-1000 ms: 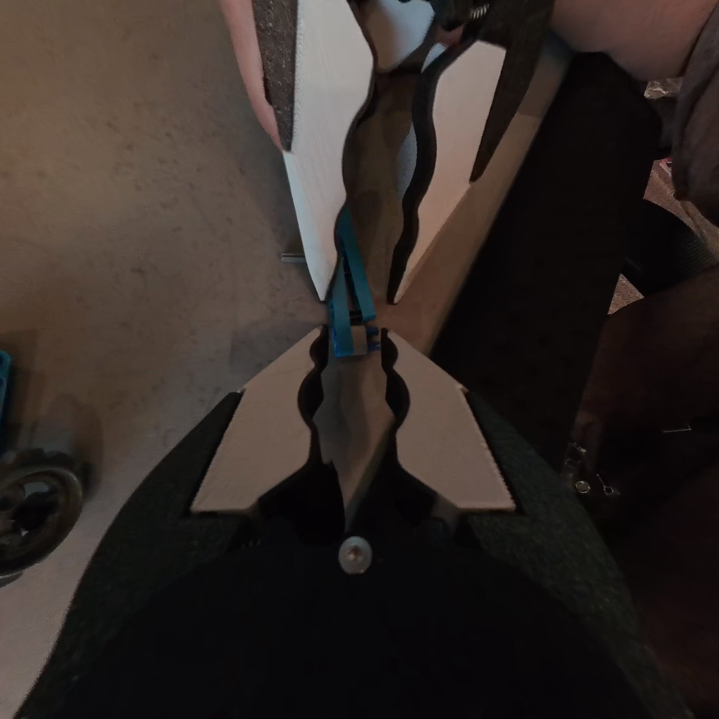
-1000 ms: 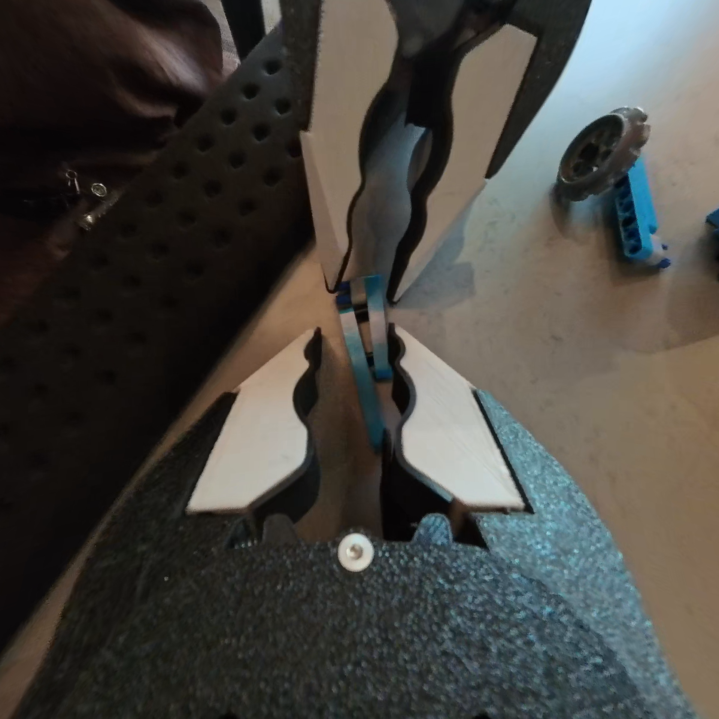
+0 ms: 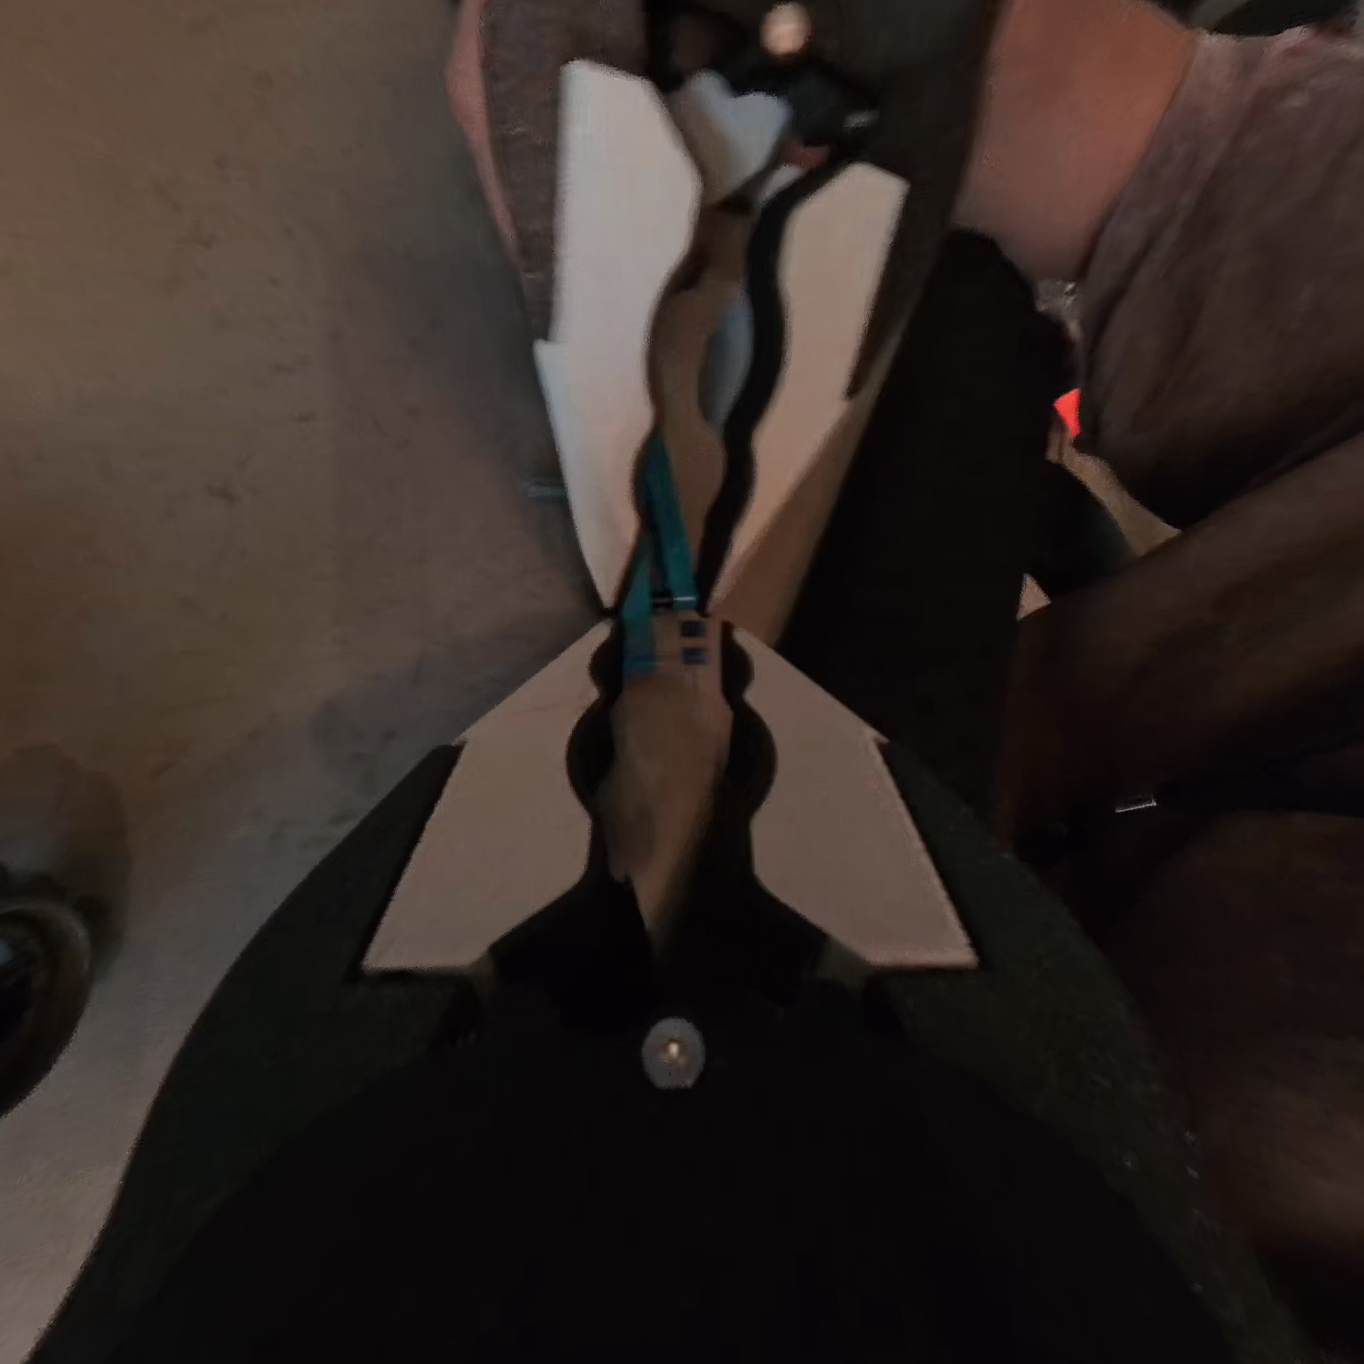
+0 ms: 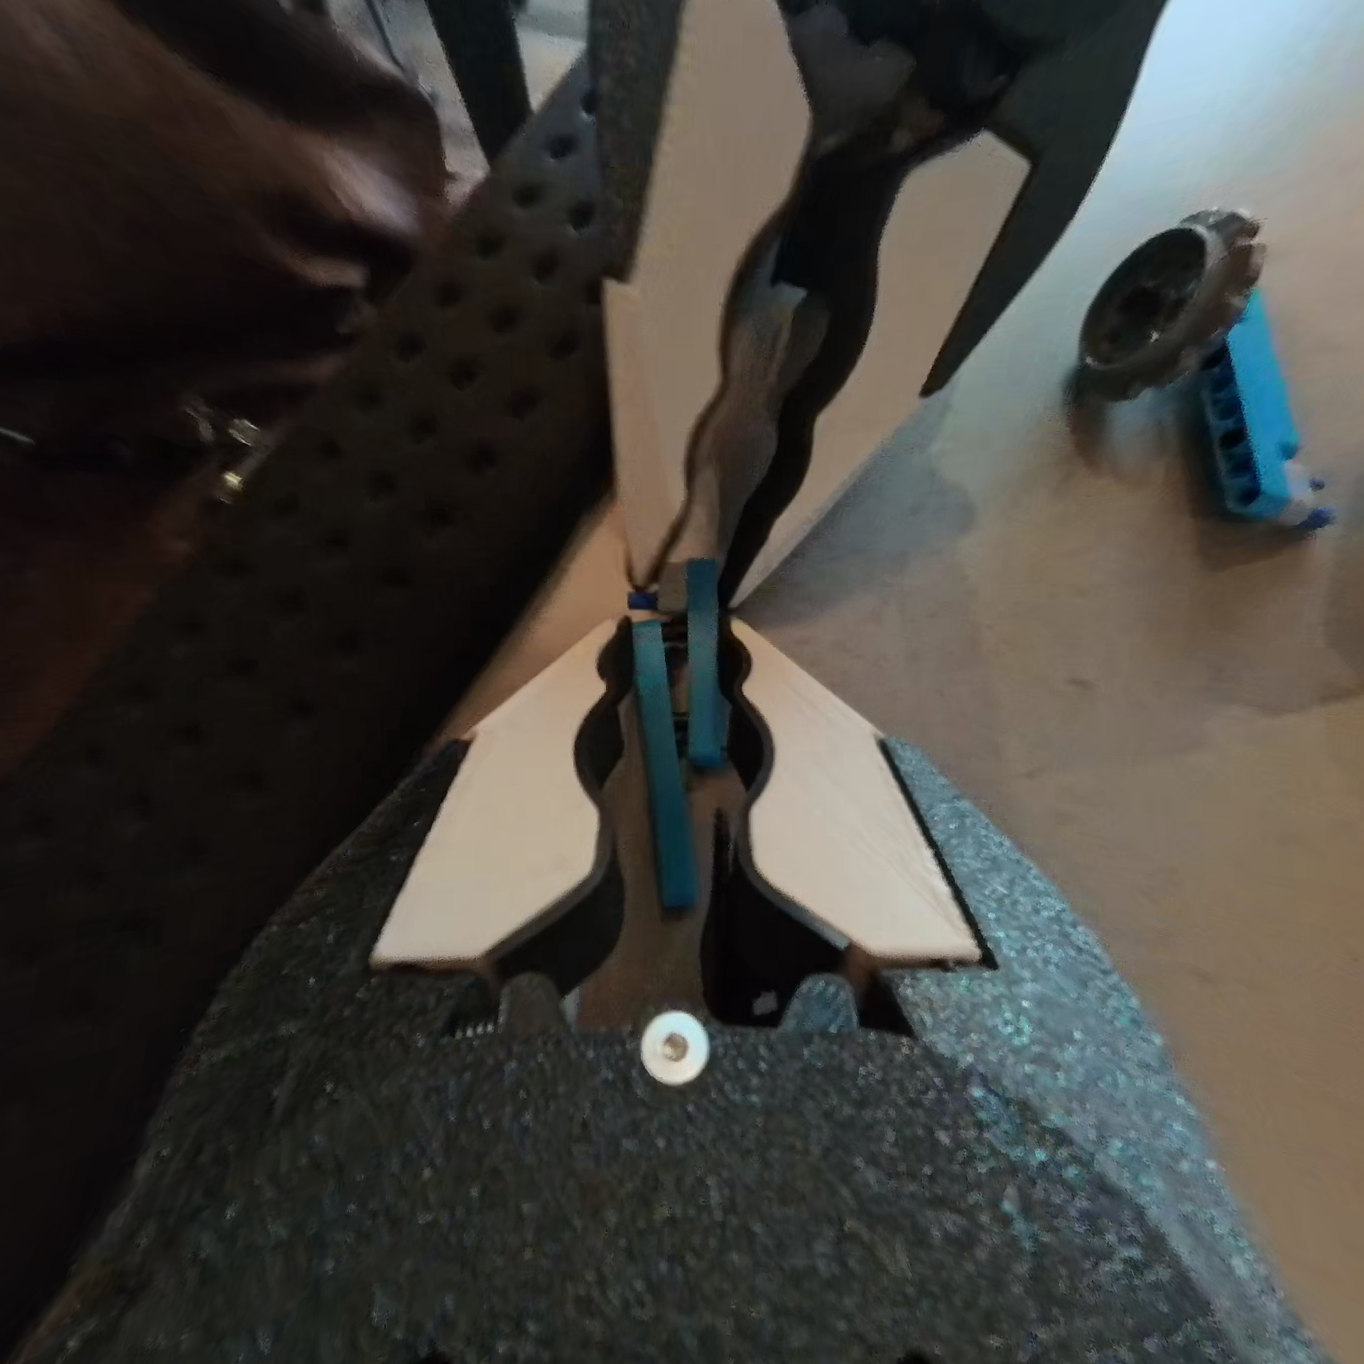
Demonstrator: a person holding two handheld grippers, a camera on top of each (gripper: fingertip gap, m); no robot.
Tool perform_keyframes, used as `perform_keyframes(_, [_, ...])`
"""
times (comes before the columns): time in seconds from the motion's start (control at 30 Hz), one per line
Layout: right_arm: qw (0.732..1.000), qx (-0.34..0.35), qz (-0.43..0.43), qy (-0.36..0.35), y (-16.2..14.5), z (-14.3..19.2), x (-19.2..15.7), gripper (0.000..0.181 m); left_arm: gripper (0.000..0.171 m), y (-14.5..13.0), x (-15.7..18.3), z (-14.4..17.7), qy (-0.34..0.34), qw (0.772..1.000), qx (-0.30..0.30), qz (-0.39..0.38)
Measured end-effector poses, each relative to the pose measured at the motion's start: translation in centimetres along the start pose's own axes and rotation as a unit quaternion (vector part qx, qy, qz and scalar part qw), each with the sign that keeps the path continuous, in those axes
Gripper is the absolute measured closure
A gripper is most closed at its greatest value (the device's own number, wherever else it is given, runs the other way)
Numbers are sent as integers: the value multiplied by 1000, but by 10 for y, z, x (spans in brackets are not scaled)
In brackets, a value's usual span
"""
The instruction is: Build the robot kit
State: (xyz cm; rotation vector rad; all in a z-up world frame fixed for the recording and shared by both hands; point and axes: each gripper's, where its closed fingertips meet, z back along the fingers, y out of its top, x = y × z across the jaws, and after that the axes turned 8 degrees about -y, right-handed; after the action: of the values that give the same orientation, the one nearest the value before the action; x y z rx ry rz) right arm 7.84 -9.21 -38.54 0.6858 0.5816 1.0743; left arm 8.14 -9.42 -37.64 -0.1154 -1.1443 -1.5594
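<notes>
Two thin blue beams [image 4: 660, 775] joined at one end by a small grey connector [image 3: 690, 642] with blue pins hang between both grippers, just above a beige table [image 4: 1033, 738]. My right gripper [image 4: 679, 635] is shut on the beams, which lie side by side between its white fingers [image 4: 517, 812]. My left gripper [image 3: 668, 635] meets it tip to tip and is shut on the connector end. In the left wrist view the right gripper [image 3: 657, 598] comes down from above with a blue beam [image 3: 664, 517] along its finger. In the right wrist view the left gripper [image 4: 679, 583] comes from above.
A black toothed wheel [image 4: 1166, 310] and a thick blue beam [image 4: 1247, 421] lie on the table at the right; the wheel also shows in the left wrist view [image 3: 37, 982]. A black perforated panel [image 4: 443, 413] borders the table. A person's dark sleeve [image 4: 184, 258] is beyond it. My two grippers' fingertips are within a few centimetres of each other.
In the right wrist view the two blue beams now stand apart and nearly parallel instead of meeting at a point. Both grippers have shifted slightly and stay tip to tip; the frames are blurred.
</notes>
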Motion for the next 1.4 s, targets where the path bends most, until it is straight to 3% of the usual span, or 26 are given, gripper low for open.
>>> perform_keyframes(0.07, [999,6,-38,9,1,7,6,158,139,10,11,9,0,998,35,-55])
perform_keyframes(0.13, [995,23,-90,40,6,19,7,158,137,17,16,21,54,985,53,-154])
perform_keyframes(0.27, [971,86,-186,123,24,37,4,158,129,26,18,25,189,913,20,-360])
perform_keyframes(0.33, [955,103,-217,176,32,43,-3,158,131,34,22,22,218,880,22,-422])
perform_keyframes(0.4, [944,117,-228,208,38,47,-9,158,138,39,20,18,224,868,25,-442])
perform_keyframes(0.47, [938,127,-234,222,41,49,-10,158,152,42,21,15,204,872,43,-443])
perform_keyframes(0.63, [931,139,-258,217,39,51,-1,159,158,49,12,17,190,884,81,-419])
perform_keyframes(0.87, [948,151,-251,121,35,47,27,156,159,52,-11,25,199,908,102,-354])
perform_keyframes(1.03, [968,130,-215,2,27,49,51,155,165,50,-16,29,172,931,115,-301])
perform_keyframes(1.17, [982,111,-147,-37,26,47,48,171,165,51,-20,30,157,942,118,-272])
perform_keyframes(1.4, [989,89,-83,-83,18,40,50,172,165,48,-24,28,130,958,112,-232])
